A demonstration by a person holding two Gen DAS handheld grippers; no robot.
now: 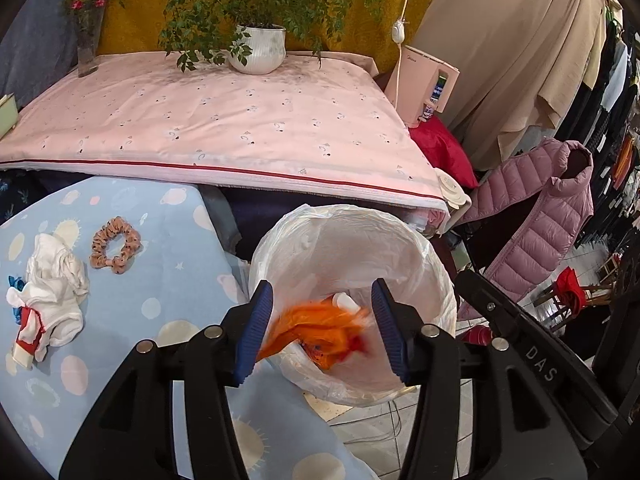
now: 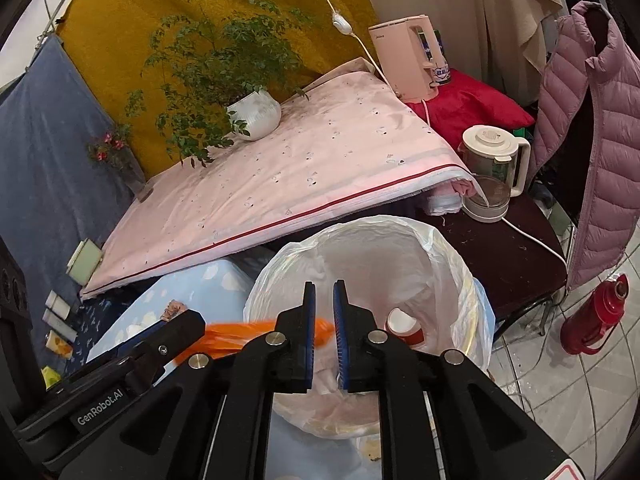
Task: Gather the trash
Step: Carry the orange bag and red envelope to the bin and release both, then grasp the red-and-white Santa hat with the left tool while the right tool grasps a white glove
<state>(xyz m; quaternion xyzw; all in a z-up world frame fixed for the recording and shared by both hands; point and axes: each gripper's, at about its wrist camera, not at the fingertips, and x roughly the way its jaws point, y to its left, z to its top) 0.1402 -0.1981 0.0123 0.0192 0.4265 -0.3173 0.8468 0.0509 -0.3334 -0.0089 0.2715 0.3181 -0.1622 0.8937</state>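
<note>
Left tongs (image 1: 322,328): parted wide over the bin (image 1: 434,264), orange wrapper (image 1: 320,332) loose between.
Right tongs (image 2: 324,332): narrowly parted, nothing held, beside.
Drop: straight down expected.

bins 1 (image 1: 432,256) — kettles 2 (image 2: 496,168) — plants 1 (image 1: 260,52) — scrunchies 1 (image 1: 116,244)

A home: potted plant (image 1: 258,50), kettle (image 2: 494,172), hanging clothes (image 1: 616,92)

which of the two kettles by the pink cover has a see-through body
The white kettle nearer the lined bin: its lower body is clear glass. The pink kettle further back, on the red cushion, is opaque all over.
</note>
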